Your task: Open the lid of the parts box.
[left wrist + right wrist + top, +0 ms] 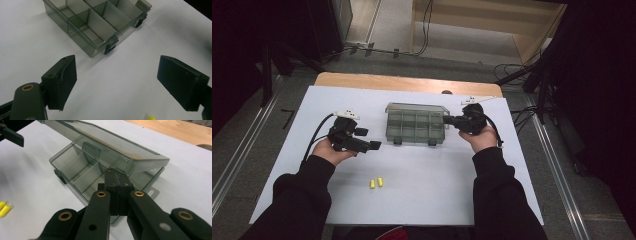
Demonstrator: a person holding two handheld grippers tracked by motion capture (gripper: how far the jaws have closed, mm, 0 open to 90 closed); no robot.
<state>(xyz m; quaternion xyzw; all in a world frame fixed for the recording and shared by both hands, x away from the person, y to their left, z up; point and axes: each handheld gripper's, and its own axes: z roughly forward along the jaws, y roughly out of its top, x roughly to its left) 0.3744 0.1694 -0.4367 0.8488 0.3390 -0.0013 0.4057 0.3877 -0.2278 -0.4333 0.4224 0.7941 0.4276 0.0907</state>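
Right tongs point(448, 120) touch the compartment box point(416, 125); left tongs point(369, 139) hover apart.

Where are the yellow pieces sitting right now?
In the high view, the two yellow pieces lie side by side on the white table, nearer the person than the compartment box.

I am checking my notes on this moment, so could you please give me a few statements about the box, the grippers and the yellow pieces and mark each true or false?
1. The compartment box has its lid open. True.
2. The left gripper is clamped on a yellow piece. False: its jaws stand wide apart over bare table.
3. The right gripper is closed, its tips at the box's edge. True; whether it pinches the wall is unclear.
4. The two yellow pieces lie inside the box. False: they lie on the white table, nearer the person.
5. The visible compartments look empty. True.
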